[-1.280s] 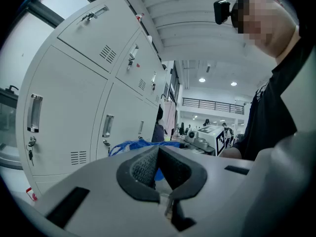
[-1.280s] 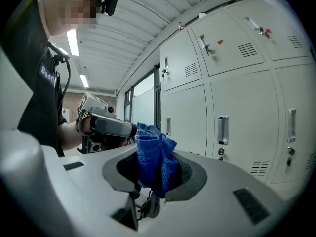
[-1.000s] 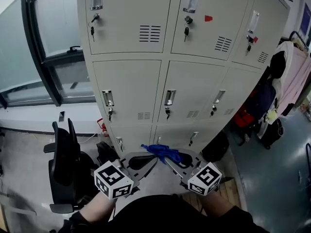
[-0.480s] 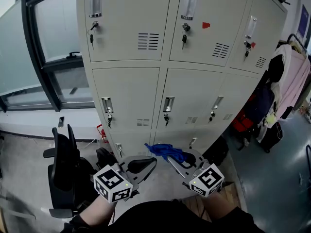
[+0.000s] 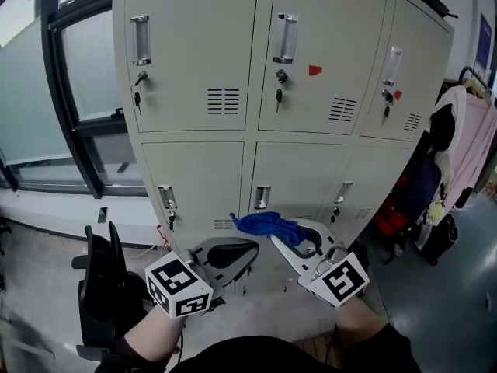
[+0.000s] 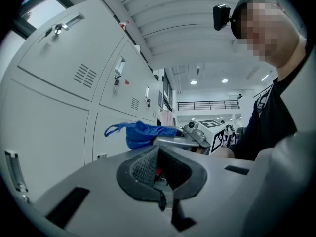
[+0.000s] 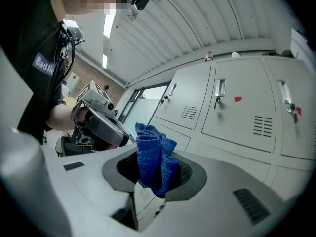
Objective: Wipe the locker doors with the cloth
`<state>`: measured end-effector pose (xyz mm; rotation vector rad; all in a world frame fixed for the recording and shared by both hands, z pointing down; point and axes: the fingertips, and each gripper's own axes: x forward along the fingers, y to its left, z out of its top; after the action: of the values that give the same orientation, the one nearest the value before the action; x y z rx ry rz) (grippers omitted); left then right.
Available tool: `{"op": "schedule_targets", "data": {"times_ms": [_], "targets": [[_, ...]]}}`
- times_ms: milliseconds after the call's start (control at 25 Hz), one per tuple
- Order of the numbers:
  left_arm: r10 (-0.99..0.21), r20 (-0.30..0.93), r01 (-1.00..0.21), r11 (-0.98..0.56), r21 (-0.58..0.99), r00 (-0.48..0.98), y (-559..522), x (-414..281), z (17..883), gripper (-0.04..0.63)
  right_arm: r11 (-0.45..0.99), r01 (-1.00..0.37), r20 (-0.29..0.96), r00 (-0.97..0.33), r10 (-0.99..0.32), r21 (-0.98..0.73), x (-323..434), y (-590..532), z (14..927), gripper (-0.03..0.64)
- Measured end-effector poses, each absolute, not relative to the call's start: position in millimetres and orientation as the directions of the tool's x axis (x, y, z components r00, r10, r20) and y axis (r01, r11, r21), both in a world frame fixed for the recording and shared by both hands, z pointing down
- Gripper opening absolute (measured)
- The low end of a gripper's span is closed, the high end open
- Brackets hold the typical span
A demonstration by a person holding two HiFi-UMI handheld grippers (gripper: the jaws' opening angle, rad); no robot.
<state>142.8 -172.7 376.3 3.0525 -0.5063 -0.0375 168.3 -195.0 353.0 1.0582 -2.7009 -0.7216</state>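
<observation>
Two tools are hanging side by side, low in front of the lockers. The right hand-held gripper (image 5: 276, 241) is clamping its jaws on a bunched blue cloth (image 5: 266, 225), and the left hand-held gripper (image 5: 242, 250) is hovering just beside it with its jaws together and nothing between them. The cloth is sticking up and forward out of the right jaws, with a loose loop trailing toward the left. It is sitting in front of the lower middle door, apart from the metal and not touching it. The locker doors (image 5: 190, 29) are rising ahead in pale grey rows, three across. Each is carrying a chrome handle (image 5: 140, 40), a lock with a key (image 5: 137, 98) hanging in it, and a block of vent slots (image 5: 224, 101). A small red tag (image 5: 314, 70) is showing on the upper middle door. At the left side of the lockers a black office chair (image 5: 99, 282) is standing on the floor (image 5: 39, 286), near the left hand-held gripper and the lower left door, below a dark-framed window (image 5: 74, 107). At the right side a pink garment (image 5: 475, 142) and dark clothes and bags (image 5: 415, 181) are hanging and piling beside the end of the lockers, crowding the rightmost column. The person's forearms are reaching in from the bottom edge of the head view, and each gripper's marker cube is facing up.
</observation>
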Motion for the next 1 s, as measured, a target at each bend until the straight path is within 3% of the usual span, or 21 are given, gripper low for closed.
{"op": "schedule_targets", "data": {"times_ms": [360,640,1000], "targets": [[-0.397,-0.018,-0.397,-0.912,-0.108,0.918,-203.6,153.4,303.3,0.008,0.629,-0.470,-0.099,-0.841,-0.532,0.619,162.9,-226.5,262.4,0.103],[-0.509,-0.044,-0.510,-0.850,-0.130,0.860,-233.9,126.8,251.0,0.008,0.639,-0.367,-0.115,-0.909,-0.401,0.676,137.6,-247.0,213.6,0.103],[-0.508,-0.055,-0.505,-0.828,-0.244,0.859,-246.7,59.1,187.6,0.008,0.566,-0.352,-0.115,-0.904,-0.411,0.745,75.7,-262.7,151.9,0.102]]}}
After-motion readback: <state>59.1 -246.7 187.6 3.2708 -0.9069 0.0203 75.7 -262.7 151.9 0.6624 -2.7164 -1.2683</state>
